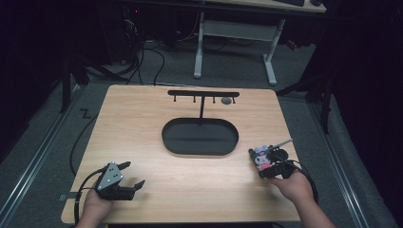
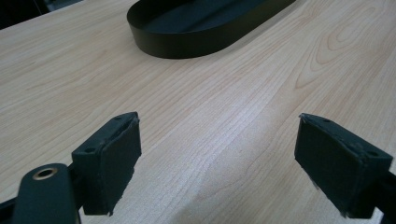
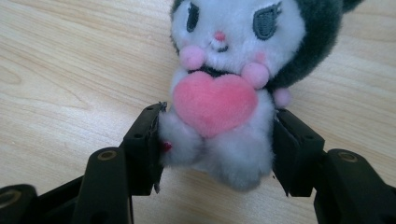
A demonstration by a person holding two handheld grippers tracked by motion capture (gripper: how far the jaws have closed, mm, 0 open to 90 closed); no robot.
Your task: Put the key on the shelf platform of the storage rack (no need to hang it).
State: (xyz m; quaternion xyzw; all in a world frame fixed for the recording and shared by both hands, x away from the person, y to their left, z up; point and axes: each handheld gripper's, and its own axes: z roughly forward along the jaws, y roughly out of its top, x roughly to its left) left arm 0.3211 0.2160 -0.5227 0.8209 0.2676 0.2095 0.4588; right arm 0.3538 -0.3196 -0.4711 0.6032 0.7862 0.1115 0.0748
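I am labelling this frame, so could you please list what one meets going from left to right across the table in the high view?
Left gripper → black oval tray with its hook stand → plush toy, clamped by the right gripper.

No readable text, label, brand, number or sign anywhere, none on the light wooden table (image 1: 190,190), none on the white, grey and pink plush toy (image 3: 219,93)
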